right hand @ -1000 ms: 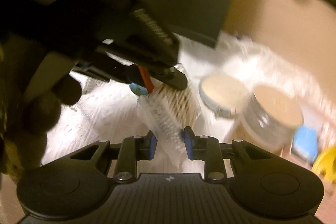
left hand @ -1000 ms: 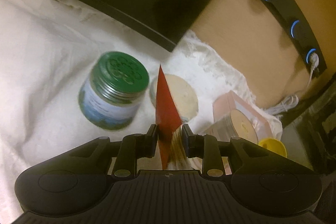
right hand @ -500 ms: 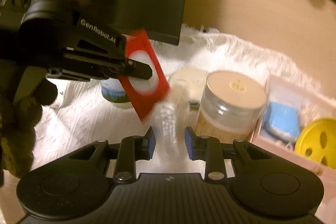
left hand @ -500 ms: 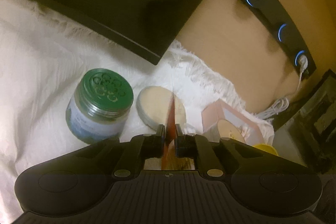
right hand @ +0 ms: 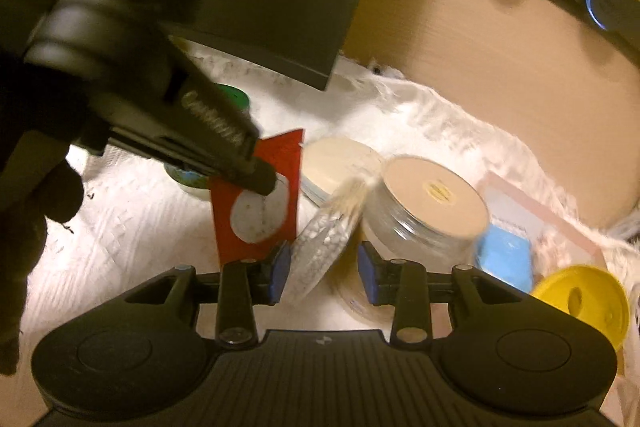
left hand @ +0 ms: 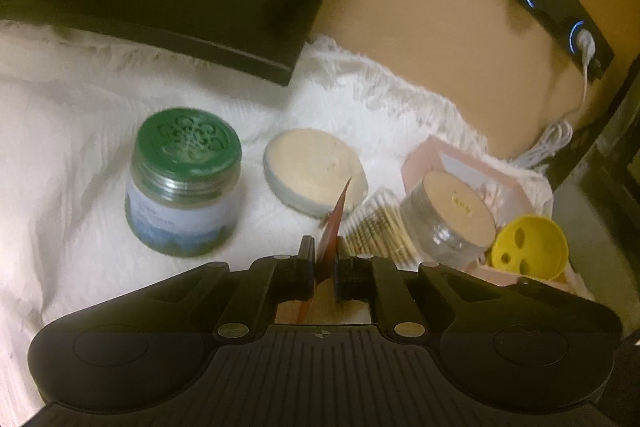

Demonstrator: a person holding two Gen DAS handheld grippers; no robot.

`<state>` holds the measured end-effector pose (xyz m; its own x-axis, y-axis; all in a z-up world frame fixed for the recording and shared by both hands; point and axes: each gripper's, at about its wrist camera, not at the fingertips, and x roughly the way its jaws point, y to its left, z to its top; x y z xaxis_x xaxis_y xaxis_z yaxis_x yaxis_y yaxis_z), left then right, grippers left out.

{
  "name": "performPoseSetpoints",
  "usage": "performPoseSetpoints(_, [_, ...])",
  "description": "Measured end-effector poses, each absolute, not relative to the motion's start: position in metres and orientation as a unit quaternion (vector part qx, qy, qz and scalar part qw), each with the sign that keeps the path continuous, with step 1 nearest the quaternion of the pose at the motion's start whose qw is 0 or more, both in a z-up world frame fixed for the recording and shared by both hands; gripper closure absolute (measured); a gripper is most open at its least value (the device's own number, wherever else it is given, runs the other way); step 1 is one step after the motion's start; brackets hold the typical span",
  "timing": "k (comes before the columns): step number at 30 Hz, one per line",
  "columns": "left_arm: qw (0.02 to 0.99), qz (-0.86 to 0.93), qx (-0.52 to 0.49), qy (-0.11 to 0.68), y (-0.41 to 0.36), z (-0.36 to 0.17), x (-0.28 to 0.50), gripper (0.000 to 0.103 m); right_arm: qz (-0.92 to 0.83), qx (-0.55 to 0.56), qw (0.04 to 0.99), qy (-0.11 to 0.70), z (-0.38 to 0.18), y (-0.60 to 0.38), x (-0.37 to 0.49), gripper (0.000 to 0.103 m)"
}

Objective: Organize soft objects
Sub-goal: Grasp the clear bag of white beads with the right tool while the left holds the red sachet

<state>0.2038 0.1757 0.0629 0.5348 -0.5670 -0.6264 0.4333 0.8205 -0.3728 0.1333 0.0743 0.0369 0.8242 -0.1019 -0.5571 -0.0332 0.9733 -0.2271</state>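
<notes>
1. Left wrist view: the left tool (left hand: 323, 259) is clamped on the edge of a red card (left hand: 334, 223), seen edge-on and standing up between its fingers. Beyond it on the white cloth (left hand: 60, 155) are a green-lidded jar (left hand: 184, 183), a round cream pad (left hand: 316, 173), a bundle of cotton swabs (left hand: 376, 227) and a clear jar with a tan lid (left hand: 452, 223), just beside a pink tray (left hand: 472, 163)
2. Right wrist view: the right tool (right hand: 323, 269) stands apart, gripping nothing; the clear pack of swabs (right hand: 328, 239) hangs blurred and tilted between its fingers, looking loose, just beside the tan-lidded jar (right hand: 424, 215). The left tool (right hand: 256, 173) holds the red card (right hand: 260, 203) by its top
3. To do this well, I judge the left should keep the card steady while the right lets the swabs settle clear of the jar before drawing away
</notes>
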Motion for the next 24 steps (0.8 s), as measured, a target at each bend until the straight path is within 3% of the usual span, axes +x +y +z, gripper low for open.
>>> performPoseSetpoints(11, [0.871,-0.265,-0.072,0.407,0.172,0.035,0.206,0.092,-0.020,-0.087,0.948,0.305,0.036,0.058,0.123,0.067])
performPoseSetpoints(18, [0.879,-0.264,-0.102,0.383,0.190,0.038,0.208,0.094,0.012,-0.048,0.950,0.307,0.047,0.061,0.134,0.056])
performPoseSetpoints(24, [0.890,-0.242,-0.098,0.373,0.206,0.044,0.212,0.095,0.000,-0.054,0.944,0.325,0.040,0.077,0.162,0.055])
